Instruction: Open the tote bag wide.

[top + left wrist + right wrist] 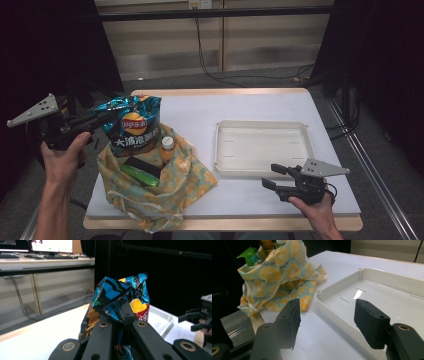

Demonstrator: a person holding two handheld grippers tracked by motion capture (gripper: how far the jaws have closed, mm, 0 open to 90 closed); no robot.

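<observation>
The left claw [119, 315] is clamped on the chip bag's [117, 297] crumpled top above the tote [150, 192].

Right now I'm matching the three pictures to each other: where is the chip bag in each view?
High view: the chip bag is left of centre, above the fabric bag, its top pinched by the left gripper.
Left gripper view: centre, crumpled top between the jaws.
Right gripper view: I cannot make it out.
Shared landmark: the white tray.
</observation>
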